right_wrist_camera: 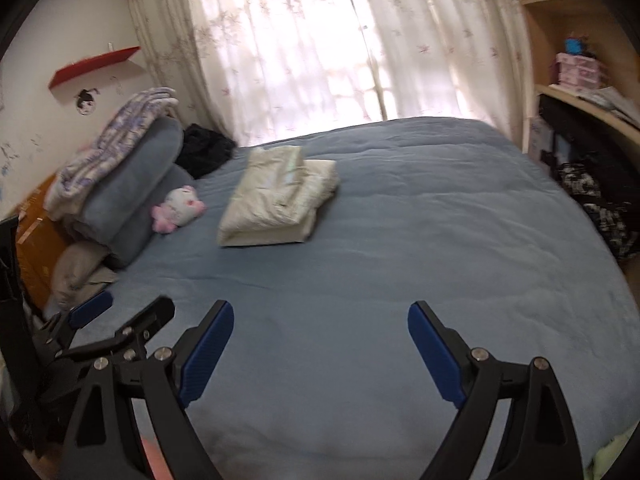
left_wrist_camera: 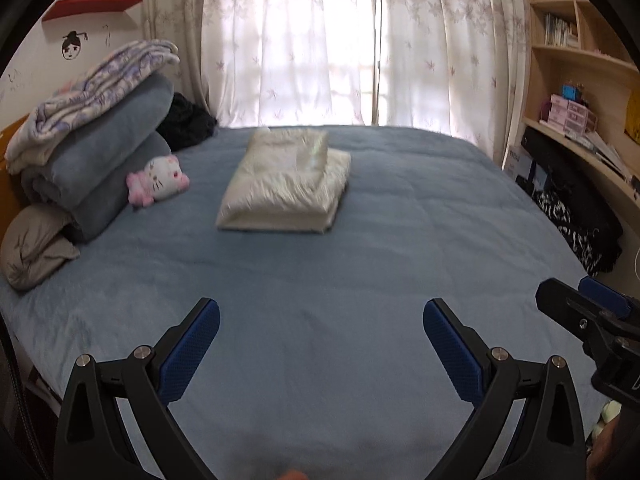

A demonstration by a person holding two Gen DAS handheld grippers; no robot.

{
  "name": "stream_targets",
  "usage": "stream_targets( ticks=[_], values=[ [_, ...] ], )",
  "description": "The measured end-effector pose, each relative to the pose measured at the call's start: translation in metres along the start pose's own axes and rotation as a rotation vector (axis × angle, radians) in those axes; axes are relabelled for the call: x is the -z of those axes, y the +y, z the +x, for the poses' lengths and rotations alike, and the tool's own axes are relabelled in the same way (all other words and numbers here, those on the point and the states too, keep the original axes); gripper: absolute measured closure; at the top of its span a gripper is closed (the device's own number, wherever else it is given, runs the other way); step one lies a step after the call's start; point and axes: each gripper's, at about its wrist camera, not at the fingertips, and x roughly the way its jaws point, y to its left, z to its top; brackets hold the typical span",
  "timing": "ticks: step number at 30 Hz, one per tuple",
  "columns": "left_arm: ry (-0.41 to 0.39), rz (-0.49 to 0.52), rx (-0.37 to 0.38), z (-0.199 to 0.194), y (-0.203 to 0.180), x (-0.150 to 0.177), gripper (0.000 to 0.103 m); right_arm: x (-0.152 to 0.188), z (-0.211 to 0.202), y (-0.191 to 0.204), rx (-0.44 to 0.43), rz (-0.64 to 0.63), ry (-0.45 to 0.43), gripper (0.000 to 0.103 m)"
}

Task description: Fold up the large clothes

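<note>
A cream-white garment (left_wrist_camera: 286, 184) lies folded in a thick rectangle on the blue bedspread (left_wrist_camera: 360, 260), toward the far middle of the bed; it also shows in the right wrist view (right_wrist_camera: 278, 196). My left gripper (left_wrist_camera: 321, 316) is open and empty, held above the near part of the bed, well short of the garment. My right gripper (right_wrist_camera: 321, 320) is open and empty too, beside the left one. The right gripper shows at the right edge of the left wrist view (left_wrist_camera: 584, 312), and the left gripper shows at the lower left of the right wrist view (right_wrist_camera: 120, 312).
Rolled blue blankets (left_wrist_camera: 108, 148) with a patterned quilt (left_wrist_camera: 92, 92) on top are stacked at the left, with a grey pillow (left_wrist_camera: 32, 248) and a pink-white plush toy (left_wrist_camera: 158, 180). Curtains (left_wrist_camera: 340, 40) hang behind the bed. Wooden shelves (left_wrist_camera: 580, 80) stand at the right.
</note>
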Motion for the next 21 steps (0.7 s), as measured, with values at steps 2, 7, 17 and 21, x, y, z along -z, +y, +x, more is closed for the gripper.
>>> stream_targets(
  ticks=[2, 7, 17, 21],
  values=[
    [0.023, -0.008, 0.008, 0.004, -0.006, 0.009, 0.002, 0.013, -0.003, -0.006, 0.037, 0.009, -0.011, 0.012],
    [0.059, -0.015, 0.021, 0.007, -0.018, 0.027, 0.002, 0.039, -0.004, -0.020, 0.121, 0.009, -0.004, 0.004],
    [0.081, 0.004, 0.020, 0.006, -0.026, 0.039, 0.002, 0.054, -0.001, -0.042, 0.162, 0.010, 0.035, 0.004],
    [0.082, 0.006, 0.013, 0.004, -0.027, 0.041, 0.002, 0.054, -0.003, -0.041, 0.167, 0.004, 0.030, 0.004]
  ],
)
